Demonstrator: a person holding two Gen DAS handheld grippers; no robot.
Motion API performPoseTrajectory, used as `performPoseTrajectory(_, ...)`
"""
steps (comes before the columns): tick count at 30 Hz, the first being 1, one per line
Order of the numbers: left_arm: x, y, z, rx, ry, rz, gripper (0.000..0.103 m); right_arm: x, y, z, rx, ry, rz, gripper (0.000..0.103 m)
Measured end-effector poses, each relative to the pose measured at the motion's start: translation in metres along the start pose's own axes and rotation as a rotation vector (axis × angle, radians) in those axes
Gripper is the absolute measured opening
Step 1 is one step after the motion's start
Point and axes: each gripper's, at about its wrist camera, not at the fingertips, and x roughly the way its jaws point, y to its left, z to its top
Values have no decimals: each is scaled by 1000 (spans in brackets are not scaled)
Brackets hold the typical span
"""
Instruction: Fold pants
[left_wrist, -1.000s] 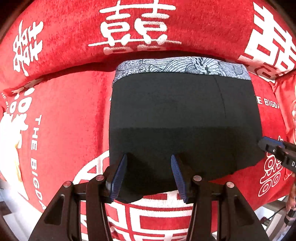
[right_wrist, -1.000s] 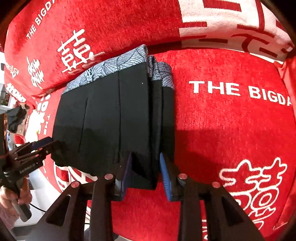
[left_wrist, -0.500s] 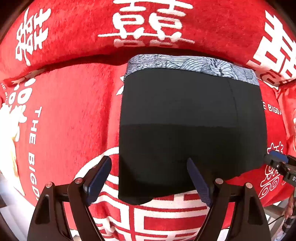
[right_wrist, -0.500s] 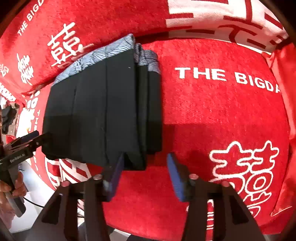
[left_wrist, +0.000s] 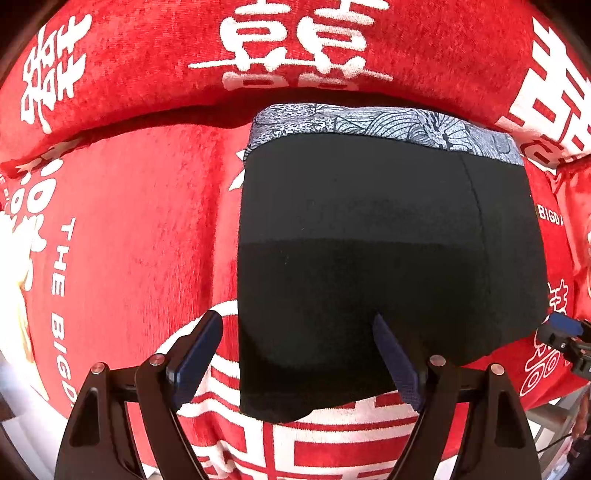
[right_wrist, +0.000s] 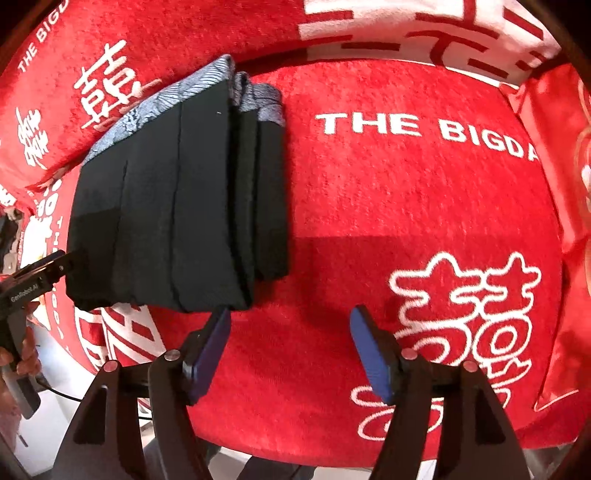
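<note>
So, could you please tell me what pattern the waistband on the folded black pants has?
The waistband has a grey-and-white leaf-like line print, clearest in the left wrist view.

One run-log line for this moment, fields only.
left gripper: open, straddling pants hem | right gripper: opening, nothing between | pants: folded, on red cover

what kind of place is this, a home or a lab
Probably a home: the folded black shorts lie on a seat cushion under a red cover with white wedding characters, and a back cushion rises behind, like a sofa.
</note>
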Motion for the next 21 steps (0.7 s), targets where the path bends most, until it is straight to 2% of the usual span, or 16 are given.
performPoseTrajectory(8,4,9,5,-18,22,-41,84,-5,-10,1,45,-6,53,71)
performPoseTrajectory(15,-1,20,17,-28,-16,-12,84,-8,-16,6,79,-26,72,71)
performPoseTrajectory(21,0,38,40,-84,-38,-3,84,-10,-15,21,95,-54,104,71)
